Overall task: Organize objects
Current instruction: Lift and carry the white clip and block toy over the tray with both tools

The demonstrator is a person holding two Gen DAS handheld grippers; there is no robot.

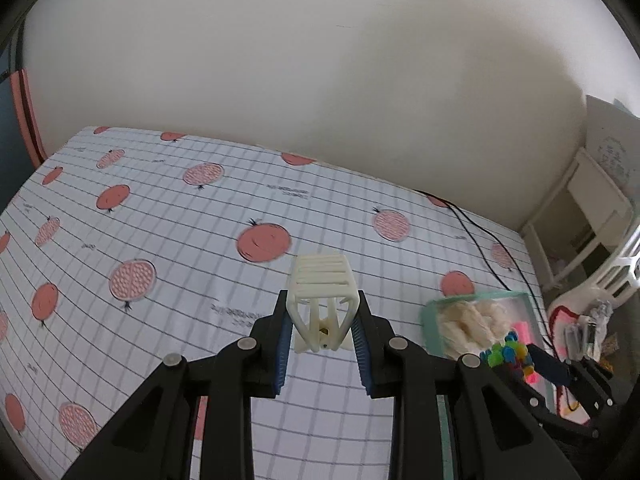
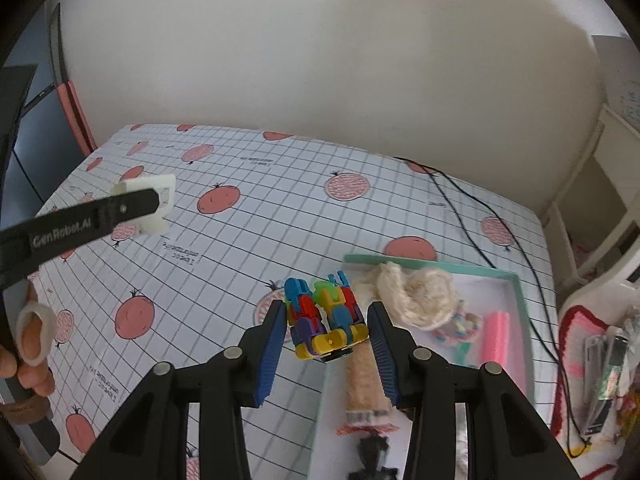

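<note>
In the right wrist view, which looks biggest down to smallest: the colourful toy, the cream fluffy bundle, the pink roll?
1. Cream fluffy bundle.
2. Colourful toy, held between the right gripper's fingers; it is nearer the camera, so this order is unsure.
3. Pink roll.

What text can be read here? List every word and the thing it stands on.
"GenRobot.AI": white print on the black finger of the left gripper, seen in the right wrist view.
Small dark print on the tablecloth: upside down, too small to read.
Writing on the white sheet at far right: too blurred to read.
</note>
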